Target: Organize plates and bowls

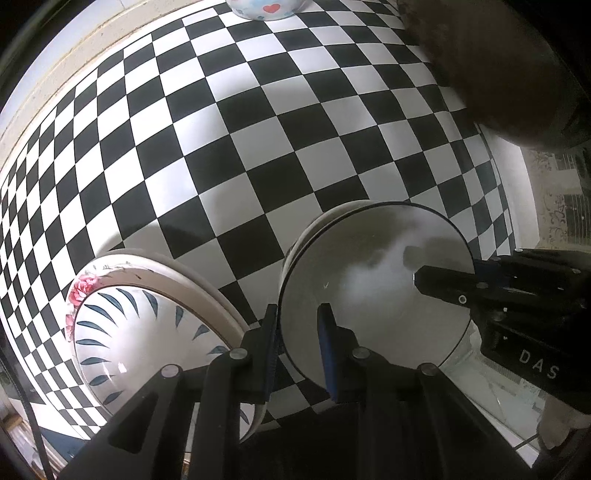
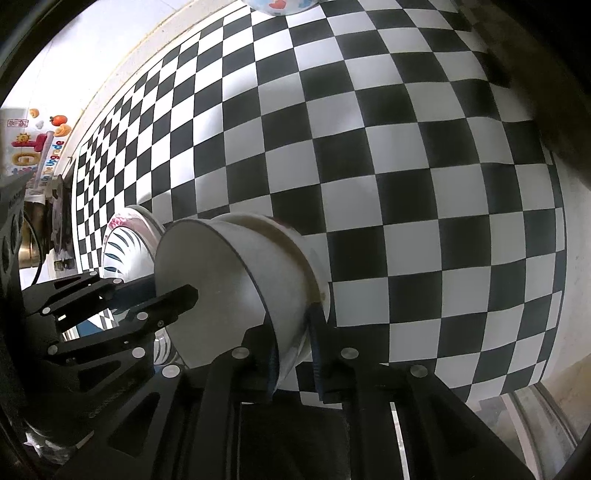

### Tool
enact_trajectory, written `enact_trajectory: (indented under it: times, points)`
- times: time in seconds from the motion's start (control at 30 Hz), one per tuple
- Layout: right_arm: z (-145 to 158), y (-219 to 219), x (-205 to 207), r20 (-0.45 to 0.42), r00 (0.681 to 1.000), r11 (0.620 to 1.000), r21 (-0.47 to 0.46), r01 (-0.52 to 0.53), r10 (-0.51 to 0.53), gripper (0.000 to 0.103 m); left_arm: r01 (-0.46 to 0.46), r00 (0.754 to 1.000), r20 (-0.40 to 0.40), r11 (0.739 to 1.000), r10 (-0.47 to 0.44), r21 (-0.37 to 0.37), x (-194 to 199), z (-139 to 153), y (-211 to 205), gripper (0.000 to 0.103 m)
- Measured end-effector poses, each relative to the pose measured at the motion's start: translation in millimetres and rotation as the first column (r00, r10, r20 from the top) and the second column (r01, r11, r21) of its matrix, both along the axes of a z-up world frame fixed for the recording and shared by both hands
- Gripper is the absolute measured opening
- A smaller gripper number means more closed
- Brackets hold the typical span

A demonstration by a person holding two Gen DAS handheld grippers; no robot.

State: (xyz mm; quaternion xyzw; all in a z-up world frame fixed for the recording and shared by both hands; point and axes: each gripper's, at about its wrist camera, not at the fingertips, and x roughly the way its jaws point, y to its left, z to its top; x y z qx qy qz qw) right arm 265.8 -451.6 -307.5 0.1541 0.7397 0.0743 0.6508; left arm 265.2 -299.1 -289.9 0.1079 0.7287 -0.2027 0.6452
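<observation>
A white bowl with a thin dark rim is nested in other white bowls above the checkered table. My left gripper is shut on its rim, one pad inside and one outside. My right gripper is shut on the wall of the bowl stack from the opposite side; it shows in the left wrist view reaching over the far rim. A blue-leaf patterned bowl sits in a floral plate to the left, also in the right wrist view.
A bowl with a red heart stands at the table's far edge, also in the right wrist view. The checkered tablecloth covers the table. A dark blurred object looms at upper right. Colourful packaging lies far left.
</observation>
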Motion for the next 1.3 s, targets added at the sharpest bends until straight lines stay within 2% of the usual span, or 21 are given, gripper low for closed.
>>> enact_trajectory:
  times: [0.53,0.7,0.83,0.9,0.93,1.0,1.1,1.17,1.3]
  points:
    - [3.2,-9.7,-0.5,-0.012,1.0,1.0,0.002,0.002,-0.002,0.016,-0.017,1.0,0.005,1.0,0.017,-0.012,0.3,5.1,1.8,0.019]
    - [8.9,-13.6,6.0,-0.004,1.0,1.0,-0.02,-0.017,0.017,0.016,-0.059,0.992,0.114,0.998,0.056,0.02,9.6,27.9,13.5,0.019]
    - [29.7,-24.3,26.7,0.037,0.999,0.999,-0.046,-0.021,0.023,0.017,-0.133,0.979,0.156,0.991,0.134,-0.017,44.2,46.1,23.6,0.024]
    - [41.1,-29.7,42.0,0.069,0.998,0.999,-0.049,-0.009,0.012,0.026,-0.189,0.97,0.149,0.981,0.194,-0.053,72.5,52.6,29.1,0.024]
    - [49.2,-33.0,54.9,0.093,0.996,0.998,-0.055,0.003,0.002,0.034,-0.211,0.964,0.147,0.975,0.22,-0.074,85.2,55.6,32.0,0.024]
    - [61.1,-35.1,77.1,0.134,0.991,0.998,-0.062,0.008,0.0,0.039,-0.258,0.948,0.162,0.96,0.273,-0.11,118.9,65.2,35.4,0.024]
    - [78.6,-35.9,124.0,0.211,0.977,0.995,-0.093,0.028,-0.007,0.039,-0.308,0.927,0.174,0.939,0.332,-0.151,163.3,72.6,35.3,0.024]
    - [84.7,-31.8,159.6,0.255,0.967,0.991,-0.133,0.032,0.003,0.039,-0.332,0.921,0.149,0.926,0.359,-0.178,190.1,71.3,32.9,0.024]
    - [77.9,-24.5,226.0,0.29,0.956,0.975,-0.218,0.028,0.037,0.039,-0.357,0.918,0.108,0.912,0.383,-0.2,240.8,59.9,22.0,0.024]
